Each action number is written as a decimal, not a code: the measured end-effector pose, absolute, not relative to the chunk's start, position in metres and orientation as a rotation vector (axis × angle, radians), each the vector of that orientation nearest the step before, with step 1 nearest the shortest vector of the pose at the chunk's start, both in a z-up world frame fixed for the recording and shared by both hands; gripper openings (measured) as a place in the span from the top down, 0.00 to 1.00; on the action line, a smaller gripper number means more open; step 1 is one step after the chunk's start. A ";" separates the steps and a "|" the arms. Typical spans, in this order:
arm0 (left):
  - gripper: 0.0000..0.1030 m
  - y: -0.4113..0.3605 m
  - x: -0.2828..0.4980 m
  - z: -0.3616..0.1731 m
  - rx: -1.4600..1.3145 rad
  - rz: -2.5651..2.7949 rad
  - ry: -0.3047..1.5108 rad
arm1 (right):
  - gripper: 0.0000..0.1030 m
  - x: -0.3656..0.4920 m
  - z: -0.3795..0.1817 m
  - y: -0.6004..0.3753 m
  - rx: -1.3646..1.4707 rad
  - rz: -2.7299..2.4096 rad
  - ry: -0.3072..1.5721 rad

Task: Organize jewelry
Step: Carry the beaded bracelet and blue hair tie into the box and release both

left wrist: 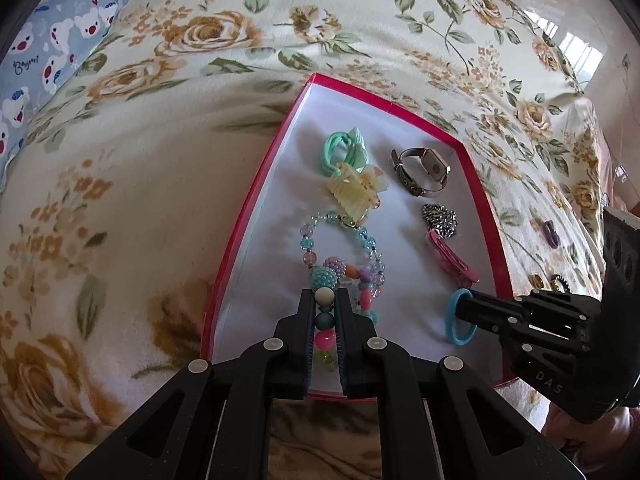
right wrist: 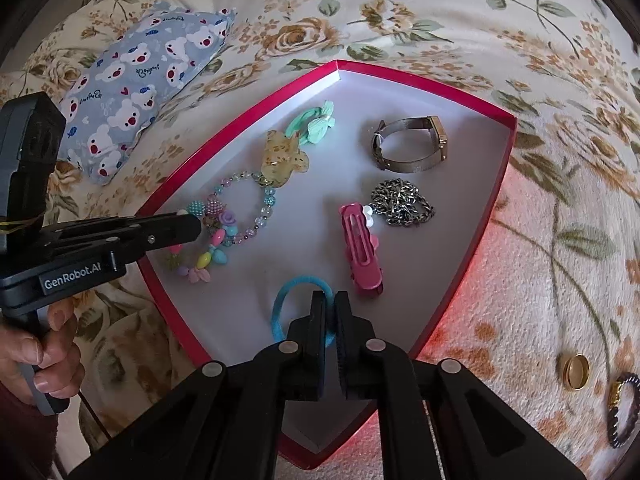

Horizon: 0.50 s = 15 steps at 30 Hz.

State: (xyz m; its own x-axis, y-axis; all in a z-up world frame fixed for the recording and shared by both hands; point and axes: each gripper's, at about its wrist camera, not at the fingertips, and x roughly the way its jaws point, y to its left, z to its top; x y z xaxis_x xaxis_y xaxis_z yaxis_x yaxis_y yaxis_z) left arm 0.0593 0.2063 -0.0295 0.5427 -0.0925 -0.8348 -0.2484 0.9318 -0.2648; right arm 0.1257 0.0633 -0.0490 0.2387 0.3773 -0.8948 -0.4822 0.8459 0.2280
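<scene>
red-rimmed box (left wrist: 256,200) on a flowered bed (left wrist: 140,152) holds jewelry. left gripper (left wrist: 324,300) pinches a string of bright beads (left wrist: 325,320) lying in the box; right gripper (right wrist: 329,308) pinches a blue hair tie (right wrist: 280,300) near a pink clip (right wrist: 360,248).

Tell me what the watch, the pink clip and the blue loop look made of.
Watch: metal, seemingly a fine brushed mesh band with a gold-toned case.
Pink clip: glossy moulded plastic, by its sheen; any metal inside is hidden.
Blue loop: matte fabric-covered elastic, probably; it bends softly where the right gripper pinches it.
</scene>
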 end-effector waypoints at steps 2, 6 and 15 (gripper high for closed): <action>0.92 0.207 0.061 -0.031 -0.379 0.096 1.004 | 0.93 0.125 -0.049 0.063 -0.105 0.590 1.193; 0.92 0.207 0.061 -0.032 -0.380 0.099 1.002 | 0.93 0.126 -0.049 0.064 -0.104 0.589 1.194; 0.83 0.204 0.057 -0.027 -0.373 0.104 0.998 | 0.87 0.126 -0.049 0.063 -0.091 0.591 1.196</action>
